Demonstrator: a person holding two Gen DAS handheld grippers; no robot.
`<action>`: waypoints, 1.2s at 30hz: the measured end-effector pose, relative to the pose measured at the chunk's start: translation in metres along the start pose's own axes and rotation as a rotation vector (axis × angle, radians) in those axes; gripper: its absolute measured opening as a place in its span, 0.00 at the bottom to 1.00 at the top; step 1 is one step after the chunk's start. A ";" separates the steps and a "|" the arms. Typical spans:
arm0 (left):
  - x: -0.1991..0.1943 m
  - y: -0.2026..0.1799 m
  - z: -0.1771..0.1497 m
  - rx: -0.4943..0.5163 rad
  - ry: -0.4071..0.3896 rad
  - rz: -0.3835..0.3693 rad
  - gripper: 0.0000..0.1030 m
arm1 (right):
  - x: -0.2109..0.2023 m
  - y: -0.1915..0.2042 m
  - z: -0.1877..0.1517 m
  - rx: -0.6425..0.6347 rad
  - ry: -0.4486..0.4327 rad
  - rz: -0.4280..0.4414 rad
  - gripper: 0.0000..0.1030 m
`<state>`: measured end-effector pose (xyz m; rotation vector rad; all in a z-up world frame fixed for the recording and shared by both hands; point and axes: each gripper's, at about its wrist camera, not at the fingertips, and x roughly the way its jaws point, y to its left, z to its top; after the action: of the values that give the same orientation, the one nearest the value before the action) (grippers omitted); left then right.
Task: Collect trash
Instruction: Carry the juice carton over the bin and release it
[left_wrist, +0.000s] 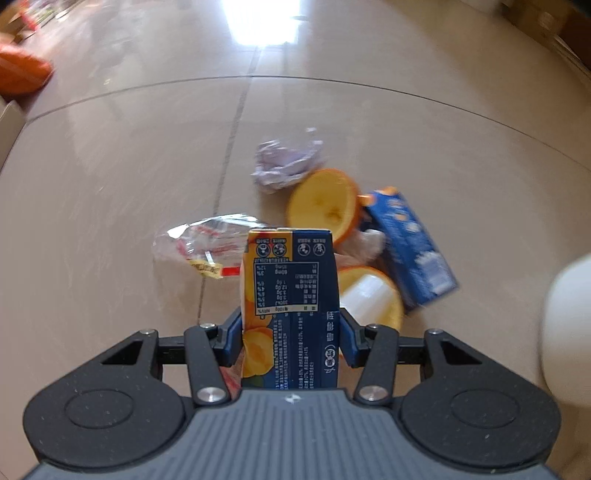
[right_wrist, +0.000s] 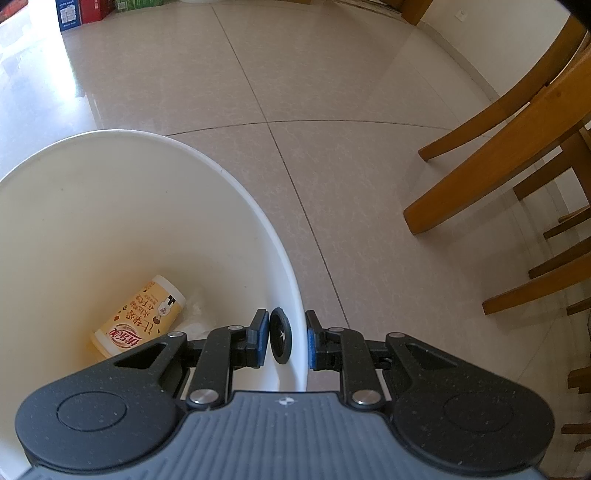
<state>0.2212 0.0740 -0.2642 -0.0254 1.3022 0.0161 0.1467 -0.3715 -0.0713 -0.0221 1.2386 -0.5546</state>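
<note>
My left gripper (left_wrist: 290, 338) is shut on a blue and yellow drink carton (left_wrist: 290, 295), held upright above the tiled floor. Beyond it lies a pile of trash: a clear plastic wrapper (left_wrist: 201, 245), crumpled foil-like paper (left_wrist: 286, 164), an orange peel half (left_wrist: 323, 205), a second peel half (left_wrist: 371, 295) holding something white, and a blue carton (left_wrist: 410, 249). My right gripper (right_wrist: 286, 341) is shut on the rim of a white bucket (right_wrist: 236, 206), its fingers straddling the wall by a black grommet (right_wrist: 280, 339). Inside the bucket lies a yellow labelled cup (right_wrist: 142, 315).
The white bucket's edge (left_wrist: 567, 332) shows blurred at the right of the left wrist view. Wooden chair legs (right_wrist: 495, 155) stand right of the bucket. Boxes (right_wrist: 86, 11) sit at the far wall. An orange object (left_wrist: 22, 70) lies far left.
</note>
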 end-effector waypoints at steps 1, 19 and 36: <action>-0.007 -0.005 0.002 0.025 0.013 -0.021 0.48 | 0.000 0.000 0.000 -0.002 0.000 -0.001 0.23; -0.204 -0.216 0.030 0.562 -0.080 -0.446 0.48 | -0.004 0.006 -0.002 -0.028 -0.010 -0.008 0.23; -0.197 -0.298 0.031 0.628 -0.118 -0.520 0.52 | -0.004 -0.012 -0.002 -0.023 -0.012 0.052 0.23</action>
<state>0.2064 -0.2230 -0.0634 0.1721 1.1046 -0.8215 0.1391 -0.3801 -0.0651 -0.0127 1.2303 -0.4939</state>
